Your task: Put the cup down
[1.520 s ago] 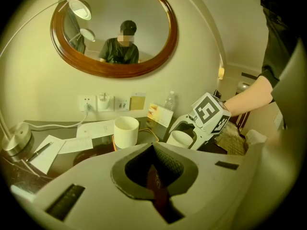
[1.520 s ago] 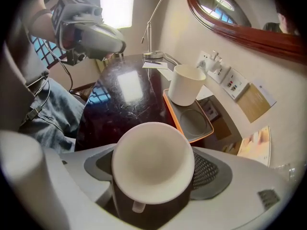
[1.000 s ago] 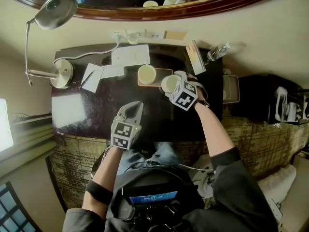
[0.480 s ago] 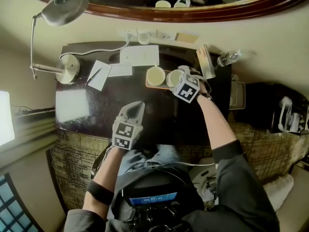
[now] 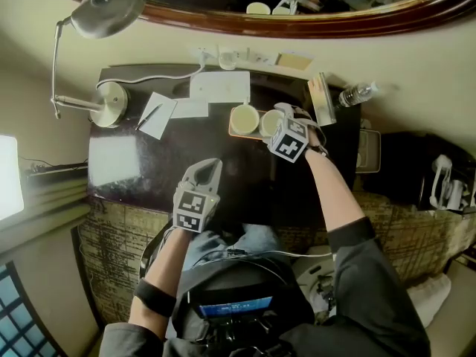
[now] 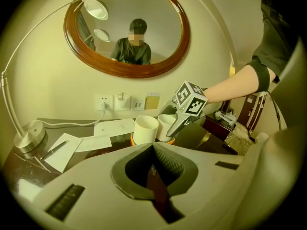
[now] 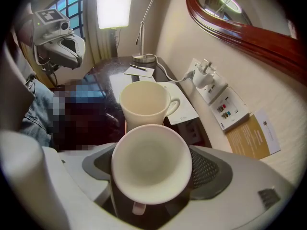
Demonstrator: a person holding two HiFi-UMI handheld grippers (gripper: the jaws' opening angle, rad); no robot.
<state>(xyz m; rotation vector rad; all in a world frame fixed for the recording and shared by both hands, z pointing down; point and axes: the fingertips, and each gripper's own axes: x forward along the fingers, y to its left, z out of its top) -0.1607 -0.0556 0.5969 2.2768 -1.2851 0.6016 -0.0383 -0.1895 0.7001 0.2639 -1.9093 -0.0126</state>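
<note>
At the upper left of the head view stands the lamp; it plays no part. Lower, near the middle of that view, your left gripper hangs over the desk with its jaws pressed together on nothing, well apart from the cups.

To the right of it, at the back of the desk, lies the tray. The other cup stands on its left part. The cup stands just beside it on the right part, upright and empty, and appears to rest on the tray already.

Your right gripper is around the cup from above. Its jaws have just been opening and now stand wide with the cup between them. The rim hides the pads, but it seems they no longer press on the wall.

I judge the cup to be ceramic: stiff, light when empty, with a smooth glaze that slips easily, and it will chip if it knocks its neighbour. The good place to take it is across the round body under the rim. The handle points toward the camera of the right gripper, between the jaws, so lift straight up and do not catch it.
</note>
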